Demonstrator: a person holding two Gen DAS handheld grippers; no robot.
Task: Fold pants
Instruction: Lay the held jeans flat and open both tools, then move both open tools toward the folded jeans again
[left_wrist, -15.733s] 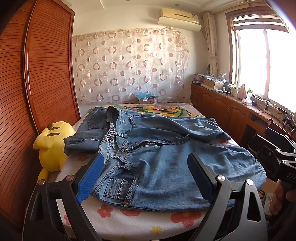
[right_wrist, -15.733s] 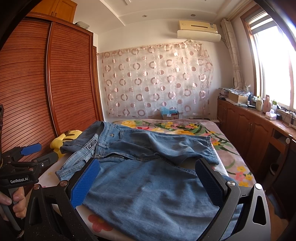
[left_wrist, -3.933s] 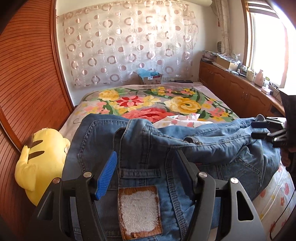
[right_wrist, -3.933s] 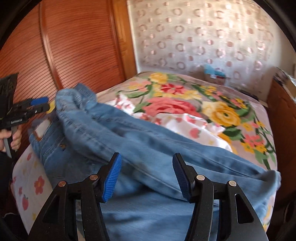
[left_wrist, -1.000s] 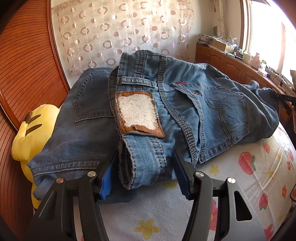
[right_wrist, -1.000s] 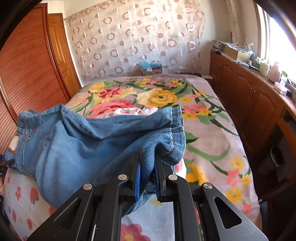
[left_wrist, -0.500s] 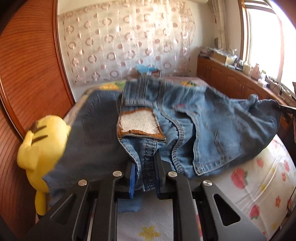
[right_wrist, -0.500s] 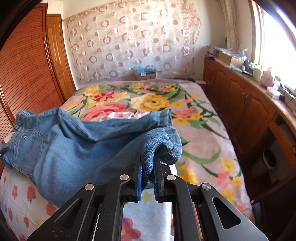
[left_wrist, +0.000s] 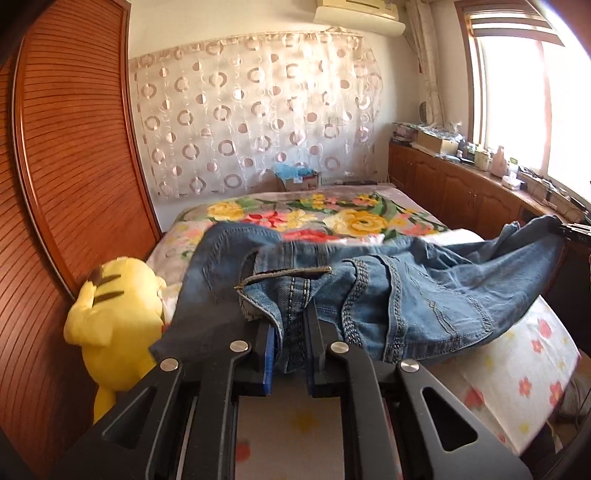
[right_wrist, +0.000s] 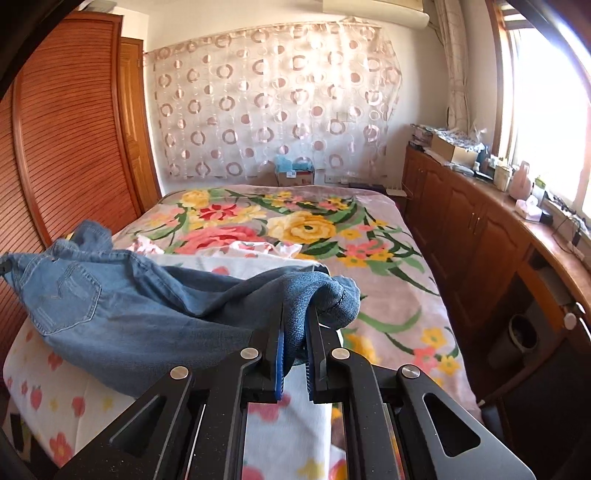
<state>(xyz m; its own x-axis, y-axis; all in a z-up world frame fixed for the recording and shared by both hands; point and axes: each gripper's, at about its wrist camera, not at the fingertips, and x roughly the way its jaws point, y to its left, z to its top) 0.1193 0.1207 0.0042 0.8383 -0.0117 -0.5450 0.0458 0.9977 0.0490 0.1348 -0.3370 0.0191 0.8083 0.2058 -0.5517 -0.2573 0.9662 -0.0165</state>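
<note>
left gripper (left_wrist: 290, 347) has just closed, pinching the jeans (left_wrist: 406, 295) at the waistband; right gripper (right_wrist: 295, 349) pinches the bunched far end. the denim sags between them above the bed (right_wrist: 388, 258), near a yellow plush (left_wrist: 118, 325).

jeans (left_wrist: 424, 295) far end cut off, counter clutter (right_wrist: 517, 184) indistinct

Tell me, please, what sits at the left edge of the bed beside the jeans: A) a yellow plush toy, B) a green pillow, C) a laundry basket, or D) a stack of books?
A: the left wrist view shows a yellow plush toy wedged between the wooden wardrobe and the jeans.
</note>
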